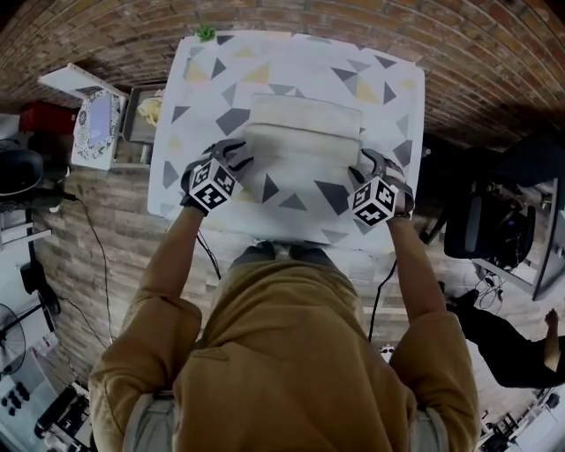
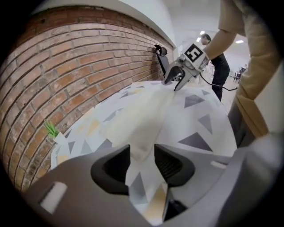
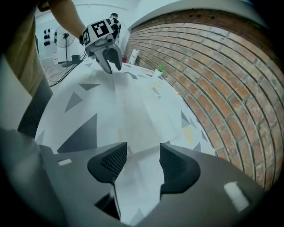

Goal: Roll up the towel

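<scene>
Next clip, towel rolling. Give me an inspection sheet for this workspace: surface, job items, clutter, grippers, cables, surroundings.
Surface: table under a white cloth printed with grey and yellow triangles.
Job's things: cream rectangular towel, mid-table, creased across, not rolled up.
Clutter: small green plant sprig at the table's far edge.
Grippers: left gripper and right gripper open, each with a near towel corner between its jaws, pads not pressing.
Cables: black cable on the floor, left of the table.
Surroundings: red brick wall; wood-plank floor.
</scene>
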`<control>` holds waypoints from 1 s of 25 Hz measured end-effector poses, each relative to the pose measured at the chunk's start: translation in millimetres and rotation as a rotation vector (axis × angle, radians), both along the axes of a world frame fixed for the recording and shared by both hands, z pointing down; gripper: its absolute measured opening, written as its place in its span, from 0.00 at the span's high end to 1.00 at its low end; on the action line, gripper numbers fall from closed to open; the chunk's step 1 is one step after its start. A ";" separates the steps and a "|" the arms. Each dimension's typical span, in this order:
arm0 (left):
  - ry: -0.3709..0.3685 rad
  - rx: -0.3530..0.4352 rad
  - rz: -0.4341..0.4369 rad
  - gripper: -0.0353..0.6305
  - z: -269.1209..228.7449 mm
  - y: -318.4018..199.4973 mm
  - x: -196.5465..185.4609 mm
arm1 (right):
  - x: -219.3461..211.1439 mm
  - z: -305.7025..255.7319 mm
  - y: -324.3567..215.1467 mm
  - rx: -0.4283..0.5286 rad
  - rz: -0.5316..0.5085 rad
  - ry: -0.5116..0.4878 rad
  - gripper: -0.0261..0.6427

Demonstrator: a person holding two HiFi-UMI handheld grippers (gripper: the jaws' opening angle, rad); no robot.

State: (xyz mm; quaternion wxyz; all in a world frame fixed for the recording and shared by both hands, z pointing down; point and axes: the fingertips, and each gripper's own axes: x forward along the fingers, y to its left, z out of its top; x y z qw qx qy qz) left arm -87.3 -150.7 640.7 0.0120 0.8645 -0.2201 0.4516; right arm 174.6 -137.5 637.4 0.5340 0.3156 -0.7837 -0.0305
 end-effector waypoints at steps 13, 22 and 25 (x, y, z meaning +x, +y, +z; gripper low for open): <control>-0.124 0.057 0.148 0.68 15.4 5.5 9.2 | -18.8 14.5 14.0 0.031 -0.148 0.152 0.65; -0.159 0.069 0.165 0.68 23.5 -5.1 9.5 | -16.9 17.1 11.0 0.006 -0.151 0.161 0.66; -0.168 0.058 0.180 0.69 28.2 -3.3 10.7 | -18.5 19.2 13.6 -0.011 -0.181 0.174 0.71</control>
